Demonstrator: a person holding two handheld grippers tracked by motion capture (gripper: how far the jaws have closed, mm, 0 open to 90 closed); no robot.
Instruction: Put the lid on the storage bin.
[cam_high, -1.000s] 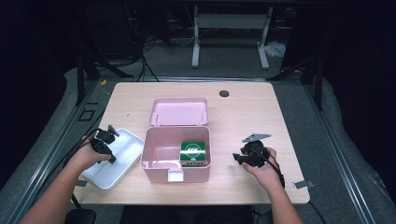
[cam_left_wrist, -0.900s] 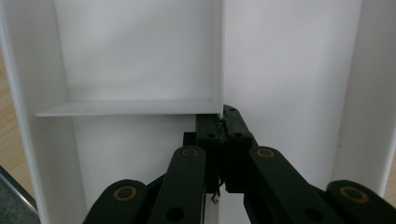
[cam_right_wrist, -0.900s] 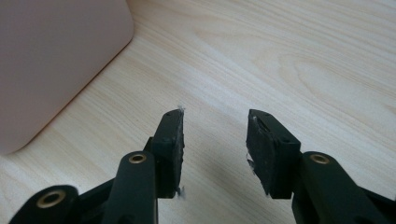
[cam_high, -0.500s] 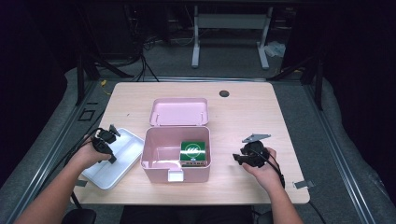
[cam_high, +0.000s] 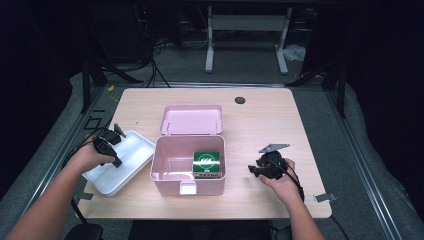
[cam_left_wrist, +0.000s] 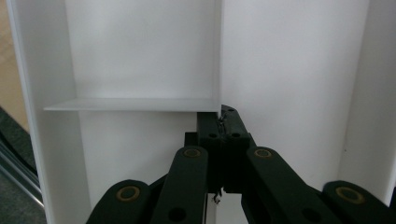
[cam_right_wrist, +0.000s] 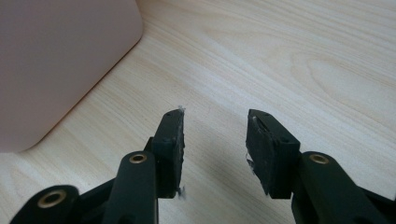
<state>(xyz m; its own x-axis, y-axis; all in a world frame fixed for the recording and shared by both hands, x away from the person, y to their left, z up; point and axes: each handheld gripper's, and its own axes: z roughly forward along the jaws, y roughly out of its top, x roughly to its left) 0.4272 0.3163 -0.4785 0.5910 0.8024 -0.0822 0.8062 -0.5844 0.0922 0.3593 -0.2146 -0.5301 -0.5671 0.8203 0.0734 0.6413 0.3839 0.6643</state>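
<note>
A white divided tray (cam_high: 136, 149) sits at the table's left, beside an open pink box (cam_high: 161, 175). In the box's right part lies a green carton (cam_high: 207, 162). My left gripper (cam_high: 119, 150) reaches into the tray. Its jaws (cam_left_wrist: 223, 119) are shut on the thin partition wall of the white tray (cam_left_wrist: 289, 70). My right gripper (cam_high: 252, 170) rests to the right of the box with its jaws pointing toward it. The right gripper (cam_right_wrist: 215, 135) is open over bare wood with nothing between its fingers, and the pink box (cam_right_wrist: 56, 60) wall is at the left.
The box's pink lid (cam_high: 192, 120) lies open flat behind it. A small white latch (cam_high: 188, 188) sticks out at the box's front. The wooden table (cam_high: 270, 120) has a dark cable hole (cam_high: 240, 100) near its far edge. Dark floor and stand legs surround the table.
My left gripper has risen a little, and the white tray has shifted up with it. The right gripper has stayed where it was.
</note>
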